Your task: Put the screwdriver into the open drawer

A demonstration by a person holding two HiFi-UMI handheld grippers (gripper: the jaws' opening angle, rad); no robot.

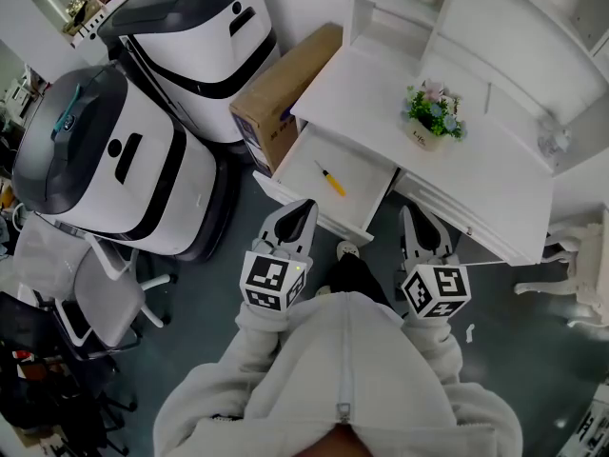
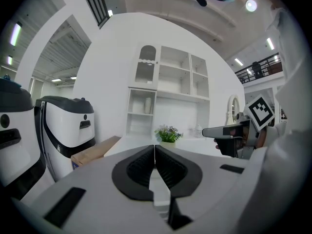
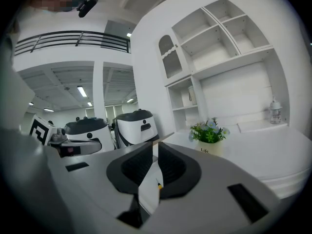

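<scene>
White table (image 1: 381, 84) is shown with its drawer (image 1: 309, 165) pulled out, and the screwdriver (image 1: 330, 180) is already laid inside. The left hand-held gripper (image 1: 303, 208) is clenched and empty. The right hand-held gripper (image 1: 416, 215) is being closed on nothing. The task is judged done.

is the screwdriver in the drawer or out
In. The yellow-handled screwdriver lies flat on the floor of the pulled-out drawer.

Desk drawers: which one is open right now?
The left drawer, by the cardboard box: it is pulled out with the yellow screwdriver lying inside. The right drawer sits shut.
</scene>
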